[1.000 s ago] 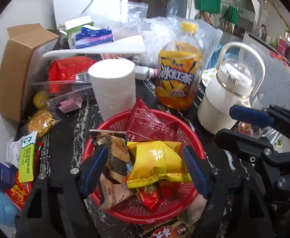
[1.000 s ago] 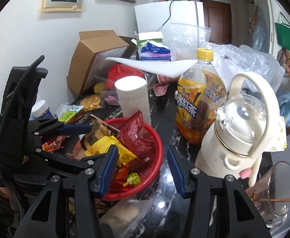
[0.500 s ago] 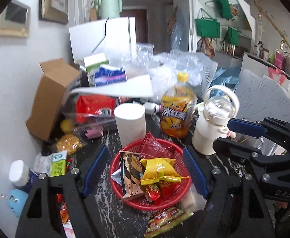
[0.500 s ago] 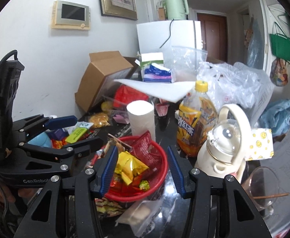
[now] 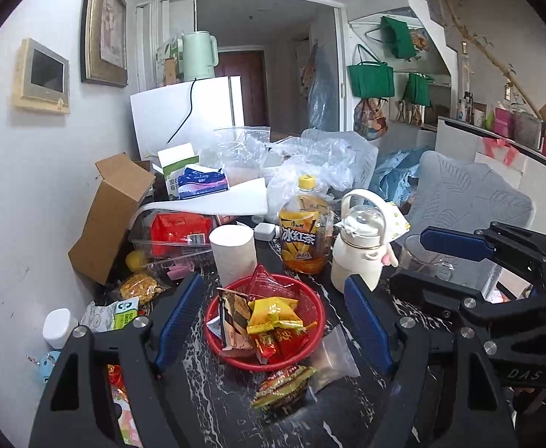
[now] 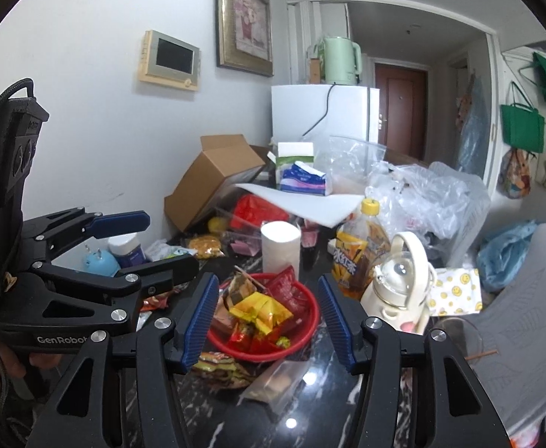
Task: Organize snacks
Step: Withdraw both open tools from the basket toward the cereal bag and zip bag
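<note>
One red basket (image 5: 312,300) sits on the dark marbled table (image 5: 205,373), in front of one white paper roll (image 5: 233,252). It holds a pile of snack packets: one yellow packet (image 5: 271,315) on top, one brown packet (image 5: 235,317) leaning at its left, one dark red packet (image 5: 269,283) standing at the back, and small red ones beneath whose number I cannot tell. Two packets lie on the table just in front of the basket: one green-and-red packet (image 5: 282,386) and one clear bag (image 5: 332,358) beside it. Behind the basket, to its right, stand one iced-tea bottle (image 5: 303,235) and one cream kettle (image 5: 359,250).

The left gripper (image 5: 273,321) hangs above the basket, fingers wide apart and empty. The right gripper (image 6: 269,317) has its jaws opening, nothing pressed between them, the basket lying beyond
</note>
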### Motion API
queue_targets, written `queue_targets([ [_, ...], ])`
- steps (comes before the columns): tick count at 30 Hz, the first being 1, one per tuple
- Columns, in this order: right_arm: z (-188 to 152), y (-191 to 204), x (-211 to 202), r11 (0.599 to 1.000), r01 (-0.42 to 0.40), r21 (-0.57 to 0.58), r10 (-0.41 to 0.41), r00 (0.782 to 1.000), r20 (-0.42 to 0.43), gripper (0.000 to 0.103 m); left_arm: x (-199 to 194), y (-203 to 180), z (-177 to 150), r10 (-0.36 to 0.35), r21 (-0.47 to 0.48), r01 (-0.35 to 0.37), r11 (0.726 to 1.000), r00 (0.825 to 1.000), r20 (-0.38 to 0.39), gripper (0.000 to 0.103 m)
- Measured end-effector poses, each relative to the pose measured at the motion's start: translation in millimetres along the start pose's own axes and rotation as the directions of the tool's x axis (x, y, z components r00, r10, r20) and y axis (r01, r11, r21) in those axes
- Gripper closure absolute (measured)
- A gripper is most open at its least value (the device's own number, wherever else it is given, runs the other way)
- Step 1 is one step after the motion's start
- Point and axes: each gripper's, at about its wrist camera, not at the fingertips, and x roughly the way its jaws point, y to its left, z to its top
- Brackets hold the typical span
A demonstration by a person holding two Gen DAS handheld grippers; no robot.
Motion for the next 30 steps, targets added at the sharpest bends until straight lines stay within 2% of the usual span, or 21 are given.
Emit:
queue_targets([
  [8,-24.2,10.8,-22.8,1.000,0.015,0.008,-0.015,1.000,-0.009,0.047,-19.5,-11.5,-26.9,-0.042,0.008,0.042,0.999,0.999,-0.013,0.026],
  [15,-55.0,13.9,-33.8,0.999,0.031,0.042,-0.028,0.998,-0.062,0.047,-25.3,-21.4,-53.5,-0.081,0.019,0.082,0.996,0.996,-0.045,0.026],
  [27,-104.0,9.3,-14.8,0.993,0.017,0.113,0.003,0.985,-0.175,0.047,-2.9,-22.9,-100.3,-0.121,-0.034,0.117,0.993,0.982,-0.148,0.026],
  [30,-116.4,5.4,-5.5,0.988,0.003,0.152,0.029,0.978,-0.207,0.047,5.5,-22.9,-111.0,-0.102,-0.042,0.096,0.994,0.980,-0.171,0.026],
])
